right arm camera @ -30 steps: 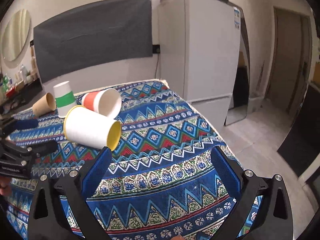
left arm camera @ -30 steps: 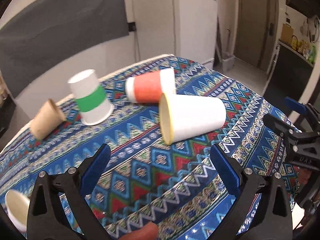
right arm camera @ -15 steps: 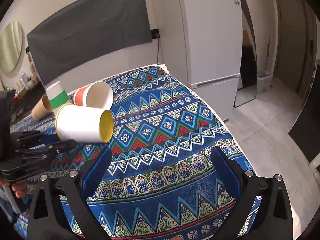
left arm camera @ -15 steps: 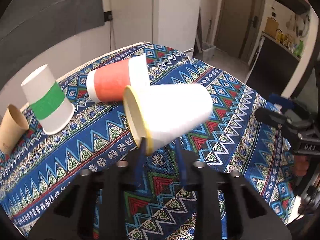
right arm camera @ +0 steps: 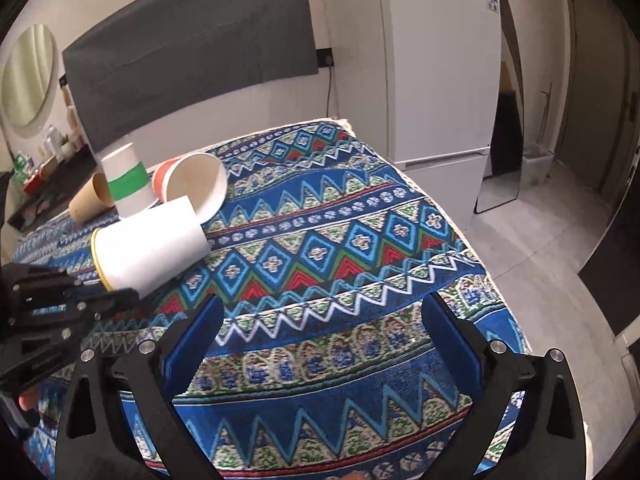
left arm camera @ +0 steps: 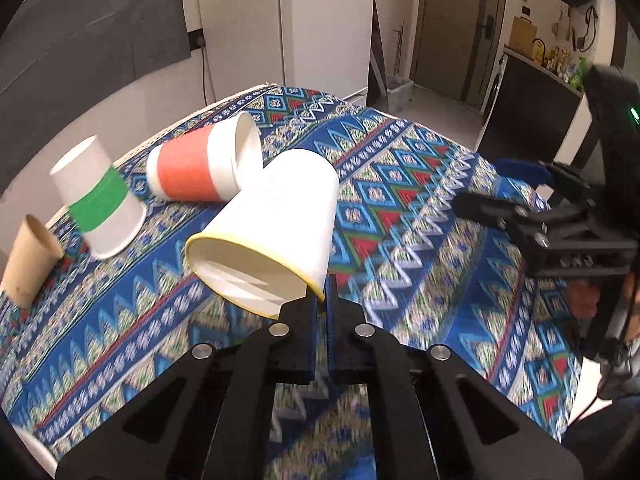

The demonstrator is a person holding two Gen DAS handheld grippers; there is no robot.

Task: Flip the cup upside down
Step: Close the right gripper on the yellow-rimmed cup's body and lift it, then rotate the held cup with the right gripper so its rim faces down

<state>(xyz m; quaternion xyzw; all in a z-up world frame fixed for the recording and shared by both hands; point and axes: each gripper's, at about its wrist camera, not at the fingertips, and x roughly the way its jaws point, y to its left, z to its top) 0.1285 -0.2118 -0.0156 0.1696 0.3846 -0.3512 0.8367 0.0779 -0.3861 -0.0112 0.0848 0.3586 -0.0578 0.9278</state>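
Note:
A white paper cup with a yellow rim (left arm camera: pixel 280 220) is held off the patterned tablecloth (left arm camera: pixel 400 184), tilted with its mouth down toward the camera. My left gripper (left arm camera: pixel 320 300) is shut on its rim. The right wrist view shows the same cup (right arm camera: pixel 148 248) at the left, with the left gripper (right arm camera: pixel 116 296) clamped on its rim. My right gripper (right arm camera: pixel 320 344) is open and empty above the table's near edge; it shows at the right of the left wrist view (left arm camera: pixel 500 188).
An orange cup (left arm camera: pixel 200 168) lies on its side behind the held cup. A white cup with a green band (left arm camera: pixel 96 196) stands upside down. A brown cup (left arm camera: pixel 28 256) lies at the far left. A white fridge (right arm camera: pixel 440 60) stands beyond the table.
My left gripper closed on the white cup's rim, lifted it off the cloth and turned its mouth downward. The right gripper stayed open and drifted a little.

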